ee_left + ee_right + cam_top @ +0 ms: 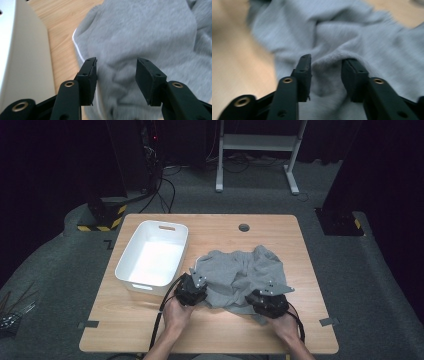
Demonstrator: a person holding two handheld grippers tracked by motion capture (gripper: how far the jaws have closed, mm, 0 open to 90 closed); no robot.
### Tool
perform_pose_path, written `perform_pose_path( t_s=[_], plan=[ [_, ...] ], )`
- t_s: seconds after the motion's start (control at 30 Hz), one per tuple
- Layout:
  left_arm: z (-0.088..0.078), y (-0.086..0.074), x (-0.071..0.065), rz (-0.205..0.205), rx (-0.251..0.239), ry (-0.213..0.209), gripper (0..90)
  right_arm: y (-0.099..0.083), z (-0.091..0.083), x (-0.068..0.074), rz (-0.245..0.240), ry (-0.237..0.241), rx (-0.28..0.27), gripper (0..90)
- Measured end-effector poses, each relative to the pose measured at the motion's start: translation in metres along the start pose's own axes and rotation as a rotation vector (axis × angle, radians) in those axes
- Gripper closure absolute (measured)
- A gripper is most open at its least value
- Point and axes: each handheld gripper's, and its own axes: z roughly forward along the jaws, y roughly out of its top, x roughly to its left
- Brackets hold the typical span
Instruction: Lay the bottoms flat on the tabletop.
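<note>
Here, both grippers (190, 290) (267, 302) at grey garment (240, 270) edge, jaws apart

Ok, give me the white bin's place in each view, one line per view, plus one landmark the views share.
High view: the white bin stands on the table's left half, just left of the grey garment.
Left gripper view: the bin's wall runs down the left edge, left of the garment.
Right gripper view: not in it.
Shared landmark: the grey garment, seen in all three.

Room dim, table (210, 330) brightly lit from above; glare inside white bin (155, 257). Both gripper views soft, grey cloth (362, 37) blurred.
</note>
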Motion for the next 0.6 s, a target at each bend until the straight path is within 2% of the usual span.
perform_pose_path(
  t_s=[0.07,0.13,0.23,0.3,0.37,0.4,0.47,0.6],
  plan=[
    [0.01,0.005,0.0,0.007,0.025,-0.005,54.0,0.008,0.006,-0.004,0.012,-0.033,-0.009,57.1],
    [0.02,0.007,0.0,0.024,0.057,-0.007,60.8,0.014,0.013,-0.007,0.012,-0.071,-0.003,57.9],
    [0.031,0.005,-0.004,0.048,0.115,-0.002,70.0,0.012,0.028,-0.014,0.026,-0.086,0.067,63.1],
    [0.036,0.001,-0.006,0.067,0.149,0.013,74.1,0.006,0.035,-0.017,0.032,-0.073,0.124,73.3],
    [0.038,-0.005,-0.007,0.069,0.179,0.014,77.6,-0.003,0.037,-0.019,0.031,-0.061,0.163,83.0],
    [0.038,-0.008,-0.008,0.064,0.178,0.015,79.2,-0.008,0.037,-0.019,0.03,-0.057,0.177,85.8],
    [0.035,-0.011,-0.006,0.058,0.178,0.012,82.2,-0.015,0.03,-0.021,0.047,-0.041,0.168,87.4],
    [0.03,-0.014,-0.002,0.043,0.192,0.016,83.6,-0.021,0.019,-0.021,0.046,-0.029,0.178,87.6]
  ],
)
